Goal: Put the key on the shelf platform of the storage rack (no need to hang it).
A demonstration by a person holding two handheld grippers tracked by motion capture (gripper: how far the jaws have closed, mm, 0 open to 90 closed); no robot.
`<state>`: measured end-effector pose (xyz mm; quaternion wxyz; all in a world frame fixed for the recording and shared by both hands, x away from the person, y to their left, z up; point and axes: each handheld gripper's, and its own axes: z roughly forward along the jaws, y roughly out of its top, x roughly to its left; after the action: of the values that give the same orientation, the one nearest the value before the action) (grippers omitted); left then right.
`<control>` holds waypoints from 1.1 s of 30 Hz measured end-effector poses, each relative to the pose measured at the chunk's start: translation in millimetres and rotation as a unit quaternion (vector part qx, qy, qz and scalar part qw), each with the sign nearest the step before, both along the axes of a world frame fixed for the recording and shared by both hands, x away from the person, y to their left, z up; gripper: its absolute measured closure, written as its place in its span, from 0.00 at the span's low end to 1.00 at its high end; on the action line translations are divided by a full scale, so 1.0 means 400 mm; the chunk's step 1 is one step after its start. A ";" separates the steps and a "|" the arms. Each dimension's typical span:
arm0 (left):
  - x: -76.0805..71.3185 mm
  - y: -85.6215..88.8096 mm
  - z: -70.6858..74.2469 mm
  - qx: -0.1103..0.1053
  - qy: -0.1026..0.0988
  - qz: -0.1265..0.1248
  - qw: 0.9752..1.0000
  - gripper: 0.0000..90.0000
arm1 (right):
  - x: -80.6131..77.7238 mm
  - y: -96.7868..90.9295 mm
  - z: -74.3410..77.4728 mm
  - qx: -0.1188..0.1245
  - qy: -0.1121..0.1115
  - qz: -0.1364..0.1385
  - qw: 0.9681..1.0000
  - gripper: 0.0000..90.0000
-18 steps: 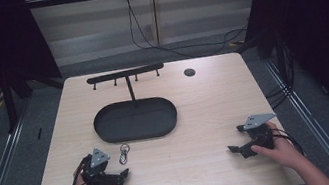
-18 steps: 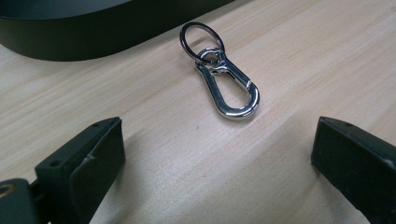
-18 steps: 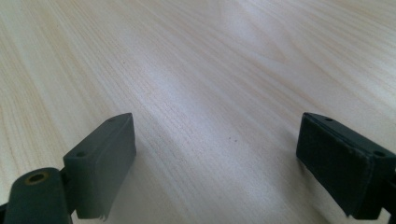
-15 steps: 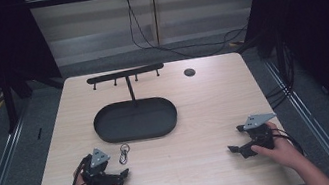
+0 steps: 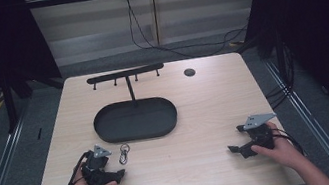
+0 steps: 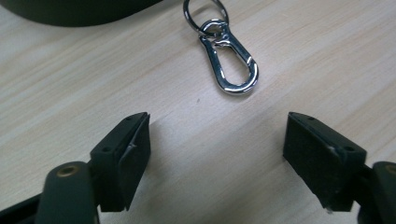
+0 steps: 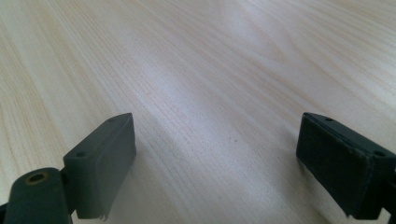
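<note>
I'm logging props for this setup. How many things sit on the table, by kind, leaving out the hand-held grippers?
Black oval tray with hook rack: 1
Silver snap clip on a ring: 1
Small dark round disc near the far edge: 1
Total: 3

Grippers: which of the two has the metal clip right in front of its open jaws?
The left gripper: the silver clip lies on the table just ahead of it. The right gripper faces bare wood.
</note>
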<state>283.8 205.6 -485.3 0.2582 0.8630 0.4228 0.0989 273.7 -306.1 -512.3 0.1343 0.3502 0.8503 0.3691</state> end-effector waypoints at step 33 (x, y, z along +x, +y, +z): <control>0.151 -0.105 0.059 0.054 0.127 0.048 0.989 0.47 | 0.000 0.000 0.000 0.000 0.000 0.000 1.000 0.13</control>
<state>344.2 163.7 -461.8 0.1504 0.8599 0.4873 0.0235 273.7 -306.0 -512.3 0.1347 0.3499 0.8504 0.3690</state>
